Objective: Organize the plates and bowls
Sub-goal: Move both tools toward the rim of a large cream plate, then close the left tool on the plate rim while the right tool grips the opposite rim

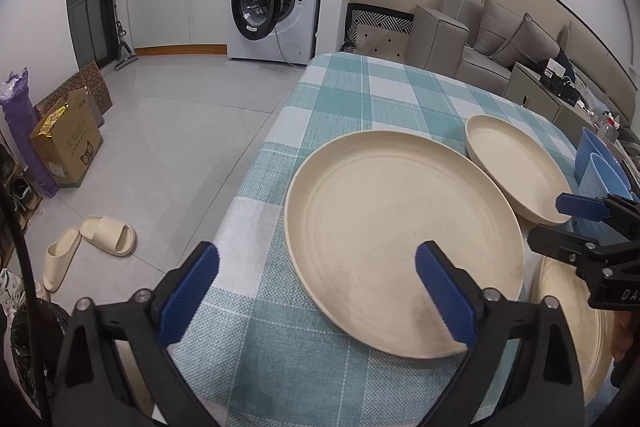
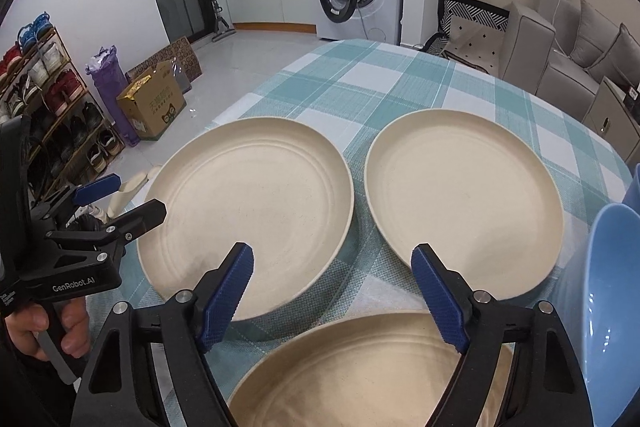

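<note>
Early stage, judging by layout: nothing stacked yet, three cream plates lying separate on the bench (image 2: pixel 400 83), blue bowls at the right edge. Approach step, no grasp made.

Left plate (image 2: pixel 248 215) flat on the checked cloth, near the bench's left edge. Right plate (image 2: pixel 464 203) just beside it, narrow gap between, not touching. Near plate (image 2: pixel 360 371) closest to the camera, under the right tool, rim apart from the other two. Bowls (image 2: pixel 612 303) nested or side by side, hard to tell; partly cut off by the frame.

Left tool (image 1: pixel 316 291) wide open, empty. Right pad over the left plate's near rim, left pad over bare cloth; contact with the rim unclear, looks hovering. Right tool (image 2: pixel 332 291) wide open too, empty, hanging above the near plate's far rim, pads pointing at the gap between the two far plates. No touch visible.

Likely next: pick one plate and set it on another. Calls for dropping a tool to a rim, one pad under the lip and one on top, then closing. Low, flat rims on cloth, so little room to get under; tilt or slide toward the bench edge probably needed. Smooth plastic-looking surface, slip risk if pinched shallow. Left plate nearest the edge, so risk of pushing it off.
</note>
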